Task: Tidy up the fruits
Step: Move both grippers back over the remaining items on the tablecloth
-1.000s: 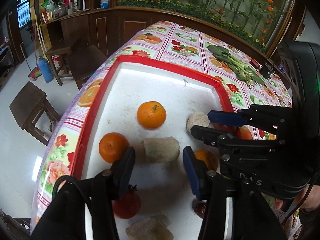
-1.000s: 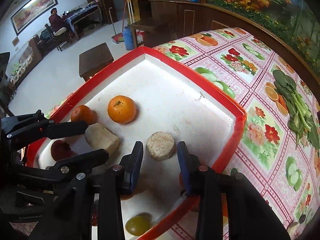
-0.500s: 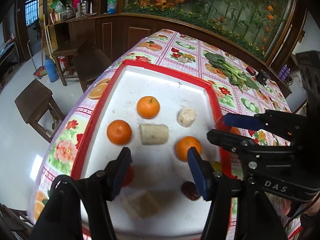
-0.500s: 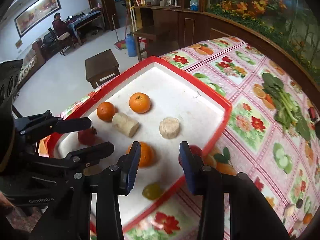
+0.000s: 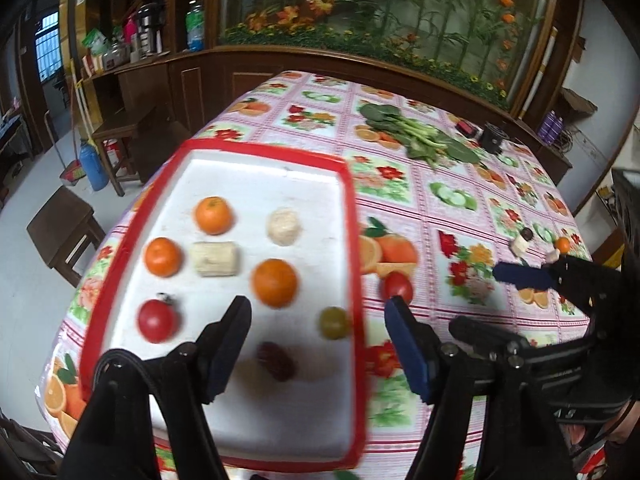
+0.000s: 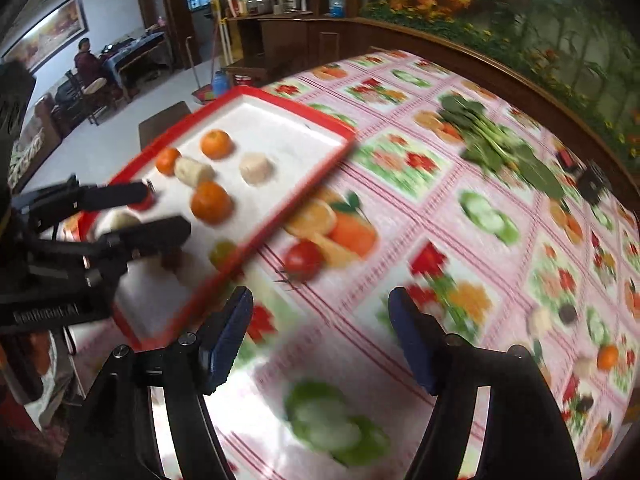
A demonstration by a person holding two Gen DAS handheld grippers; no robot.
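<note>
A red-rimmed white tray (image 5: pixel 352 240) (image 6: pixel 280 216) holds three oranges (image 5: pixel 275 282) (image 6: pixel 211 202), a red tomato (image 5: pixel 157 320), a green fruit (image 5: pixel 333 322) (image 6: pixel 222 252), a dark red date (image 5: pixel 276 360) and beige pieces (image 5: pixel 214 258) (image 6: pixel 256 168). A red tomato (image 5: pixel 396 287) (image 6: pixel 302 260) lies on the tablecloth just right of the tray. My left gripper (image 5: pixel 318 344) is open and empty above the tray's near right part. My right gripper (image 6: pixel 320 344) is open and empty above the cloth, right of the tray.
Leafy greens (image 5: pixel 416 136) (image 6: pixel 504 148) lie at the table's far side. Small items, one a small orange (image 5: pixel 563 245) (image 6: pixel 607 356), sit at the right. A black object (image 5: pixel 494 140) is behind the greens. Stools (image 5: pixel 64 228) stand left of the table.
Both grippers have pulled back and up from the tray and swung right. The right gripper now hangs over the tablecloth instead of the tray. Both stay open and empty.
</note>
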